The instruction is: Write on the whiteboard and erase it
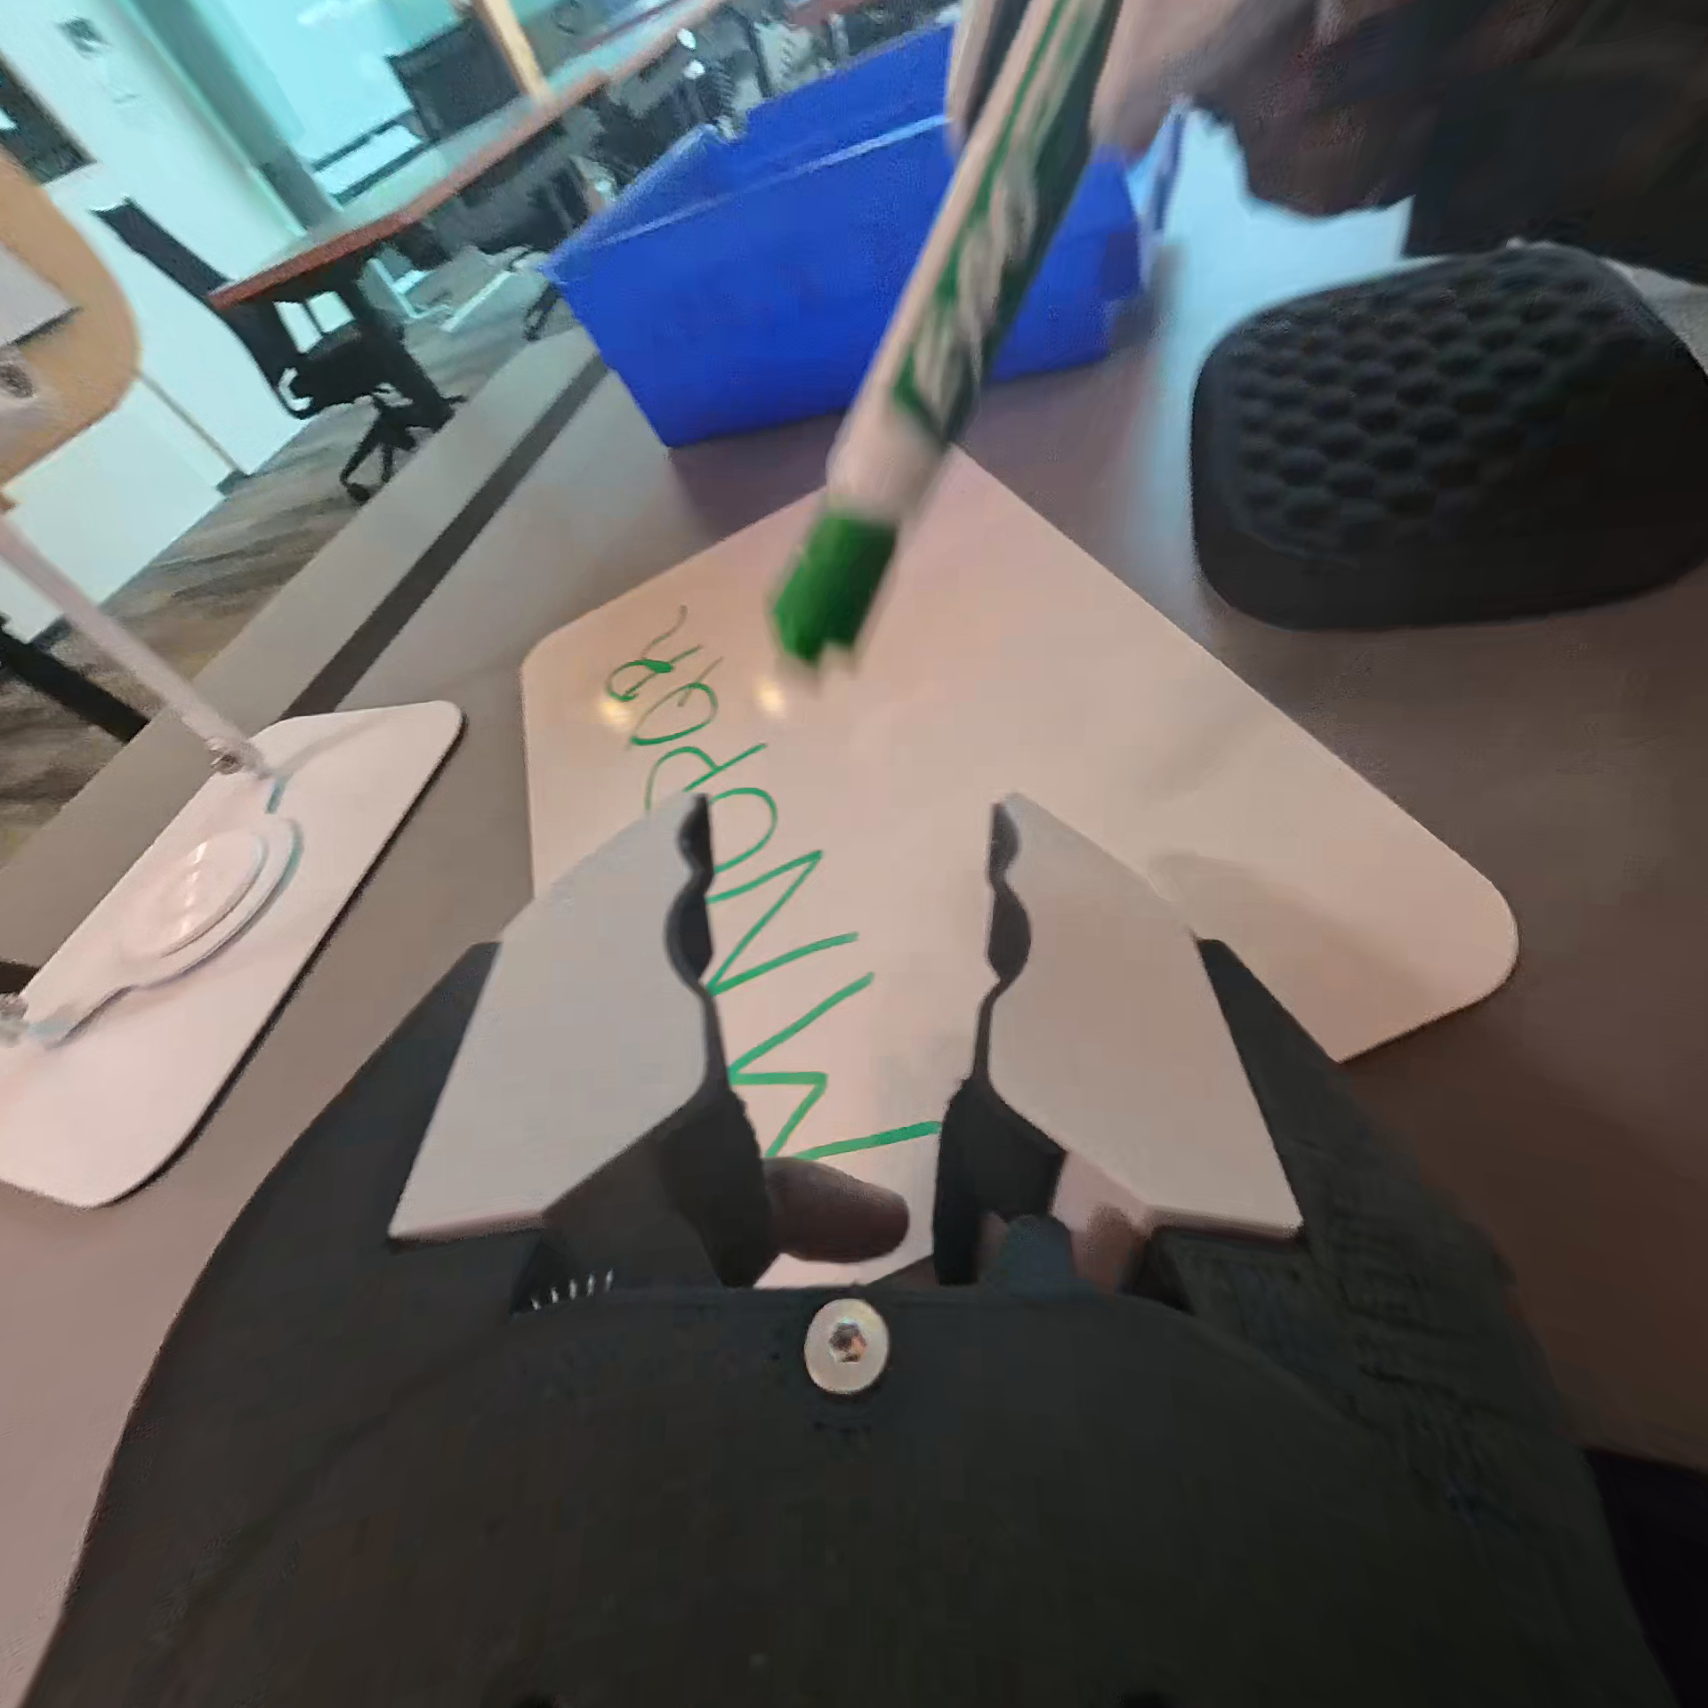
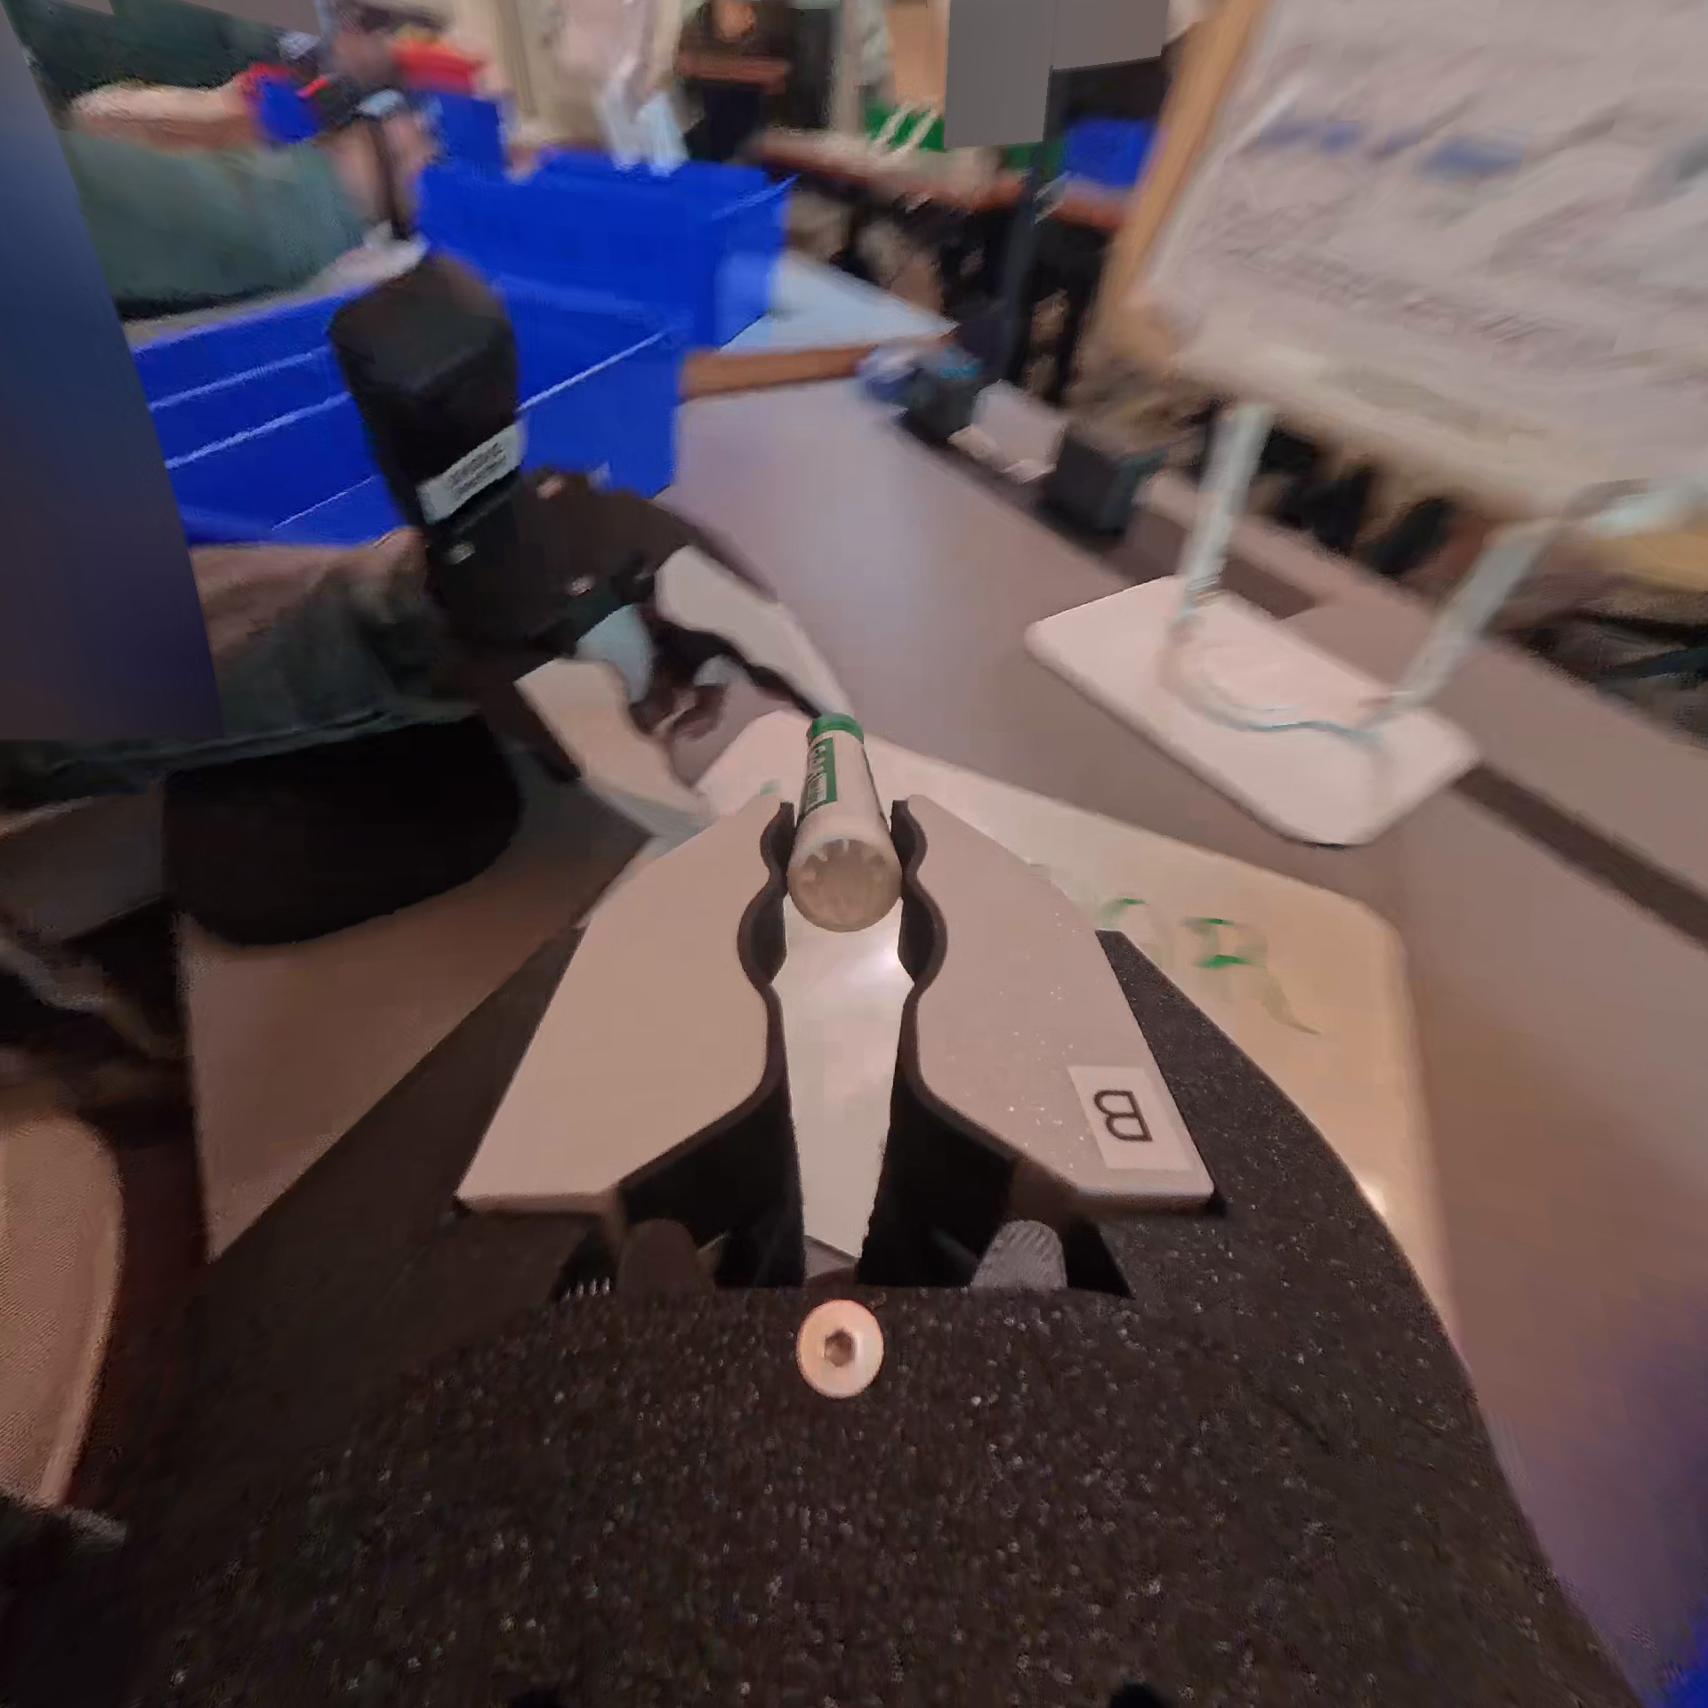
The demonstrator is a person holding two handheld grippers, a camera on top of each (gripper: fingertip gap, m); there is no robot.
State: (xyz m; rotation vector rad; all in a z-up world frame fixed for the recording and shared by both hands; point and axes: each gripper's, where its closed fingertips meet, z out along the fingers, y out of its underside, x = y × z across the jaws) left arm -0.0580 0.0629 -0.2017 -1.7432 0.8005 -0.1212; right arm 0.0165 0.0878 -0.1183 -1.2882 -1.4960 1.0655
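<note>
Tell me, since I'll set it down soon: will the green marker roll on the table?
Probably: the green marker has a round, smooth barrel. It looks stiff and light, held by the right gripper alone. The whiteboard looks glossy, so likely slippery.

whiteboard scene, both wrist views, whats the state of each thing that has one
whiteboard: flat on the table, green writing on it, not erased
marker: uncapped, tilted, tip just above the board or touching it, blurred
right gripper: shut on the marker
left gripper: open, empty, over the near edge of the whiteboard
black eraser: lying on the table beside the whiteboard, untouched
blue bin: open top, contents hidden
</note>
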